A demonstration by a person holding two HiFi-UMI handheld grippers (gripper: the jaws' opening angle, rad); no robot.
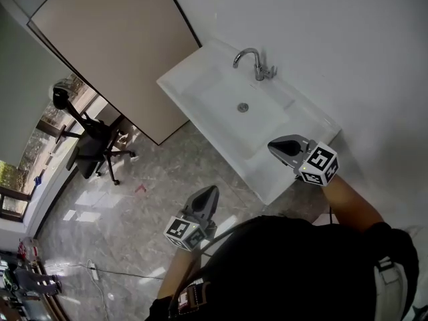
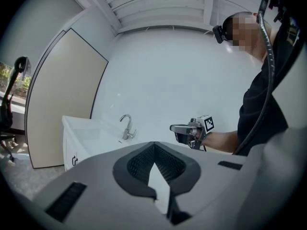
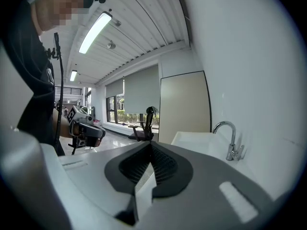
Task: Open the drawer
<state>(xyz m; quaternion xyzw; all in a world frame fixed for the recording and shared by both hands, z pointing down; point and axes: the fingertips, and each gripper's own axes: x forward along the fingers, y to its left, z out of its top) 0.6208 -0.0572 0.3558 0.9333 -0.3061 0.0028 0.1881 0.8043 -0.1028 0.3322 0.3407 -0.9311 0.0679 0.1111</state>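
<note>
A white wall (image 1: 321, 39) runs behind a long white rectangular washbasin (image 1: 182, 89) with a curved chrome tap (image 1: 253, 59) at its back edge. A tall beige flat panel (image 1: 114, 39) stands at the basin's far end, reaching down to the grey marbled floor (image 1: 174, 172). Well off to the left on that floor stand a black office chair on castors (image 1: 90, 142), a small red scrap (image 1: 140, 188) and a white power strip with its thin cable (image 1: 93, 271). My left tool (image 1: 212, 191) hangs over the floor in front of the basin, apart from it, with its jaws closed together and nothing between them. My right tool (image 1: 277, 146) hovers at the basin's near end, close to the wall, and its jaws also meet with nothing held. The drawer lies under the basin. From above the basin hides it, but the left gripper view shows a plain white cabinet face (image 2: 79, 147) below the rim. I cannot tell from here where a drawer front begins or ends on it. Low on that face sits a small dark mark (image 2: 75, 160), too small to read. Each tool carries a cube with black-and-white square markers (image 1: 319, 164).
</note>
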